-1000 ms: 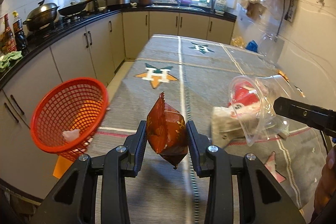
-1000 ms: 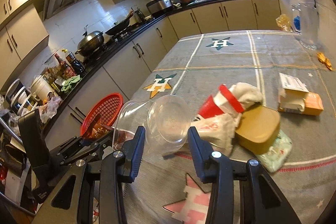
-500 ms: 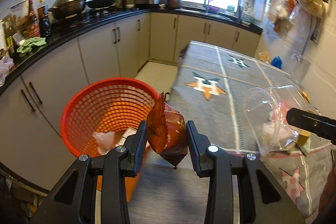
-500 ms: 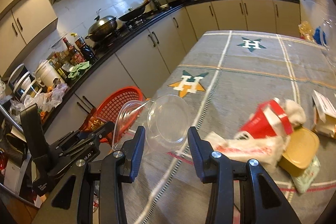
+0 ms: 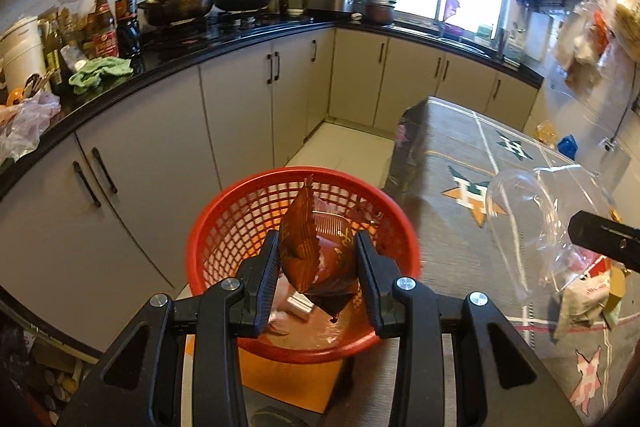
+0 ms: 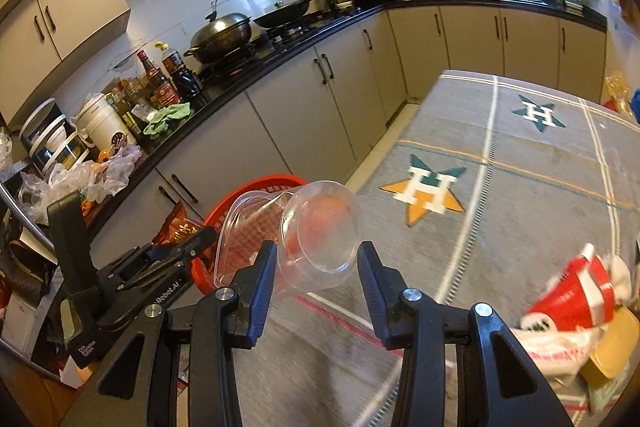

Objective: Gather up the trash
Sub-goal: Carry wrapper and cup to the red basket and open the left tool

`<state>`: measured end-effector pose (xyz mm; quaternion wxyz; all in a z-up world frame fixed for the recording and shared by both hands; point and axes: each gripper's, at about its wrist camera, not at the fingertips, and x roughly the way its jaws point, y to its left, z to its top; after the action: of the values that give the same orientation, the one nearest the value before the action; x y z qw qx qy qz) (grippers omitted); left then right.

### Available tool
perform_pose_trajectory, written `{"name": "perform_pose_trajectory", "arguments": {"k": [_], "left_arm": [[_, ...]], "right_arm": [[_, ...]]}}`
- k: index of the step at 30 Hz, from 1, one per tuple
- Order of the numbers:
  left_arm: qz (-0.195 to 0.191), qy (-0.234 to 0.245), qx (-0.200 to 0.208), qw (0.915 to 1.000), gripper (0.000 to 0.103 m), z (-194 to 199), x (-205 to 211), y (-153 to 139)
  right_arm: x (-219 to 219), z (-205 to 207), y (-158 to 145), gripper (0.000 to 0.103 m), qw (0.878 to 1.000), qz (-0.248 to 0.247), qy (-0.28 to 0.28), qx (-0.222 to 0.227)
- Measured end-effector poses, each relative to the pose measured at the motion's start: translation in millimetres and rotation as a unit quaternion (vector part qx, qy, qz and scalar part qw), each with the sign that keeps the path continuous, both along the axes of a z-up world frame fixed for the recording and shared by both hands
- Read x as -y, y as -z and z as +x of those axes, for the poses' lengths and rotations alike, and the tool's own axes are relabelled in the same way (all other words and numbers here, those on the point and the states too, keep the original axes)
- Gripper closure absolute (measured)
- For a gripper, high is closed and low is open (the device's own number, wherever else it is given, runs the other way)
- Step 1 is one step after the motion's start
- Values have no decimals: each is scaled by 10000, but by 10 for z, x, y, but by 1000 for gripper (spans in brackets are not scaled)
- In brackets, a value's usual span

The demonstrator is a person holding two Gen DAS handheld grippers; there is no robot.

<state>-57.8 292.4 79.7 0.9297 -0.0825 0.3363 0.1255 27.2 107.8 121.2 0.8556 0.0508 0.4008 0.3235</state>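
1. Above the red basket [image 5: 248,227], the left gripper [image 5: 317,269] is clamped on a brown snack wrapper [image 5: 312,259], which hangs over the basket's mouth.
2. Just beside the basket, on its table side, the right gripper [image 6: 316,267] pinches a clear plastic container [image 6: 316,235] between narrowly set jaws, not yet over the rim.
3. Inside the basket lie some pale scraps [image 5: 294,303], so collecting is under way.
4. Well away from the basket, on the grey tablecloth [image 6: 500,187], a red cup [image 6: 572,295], crumpled wrapping [image 6: 556,347] and a tan lid [image 6: 612,351] remain.
5. My reading: two drops are due, then more trips.
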Motion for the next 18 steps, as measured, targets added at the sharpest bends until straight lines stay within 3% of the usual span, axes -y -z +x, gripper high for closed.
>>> {"name": "perform_pose_trajectory", "arguments": {"k": [18], "left_arm": [[-116, -193, -294, 9993, 67, 189, -277, 320]], "right_arm": [[-555, 340, 387, 58, 9994, -93, -17, -321]]}}
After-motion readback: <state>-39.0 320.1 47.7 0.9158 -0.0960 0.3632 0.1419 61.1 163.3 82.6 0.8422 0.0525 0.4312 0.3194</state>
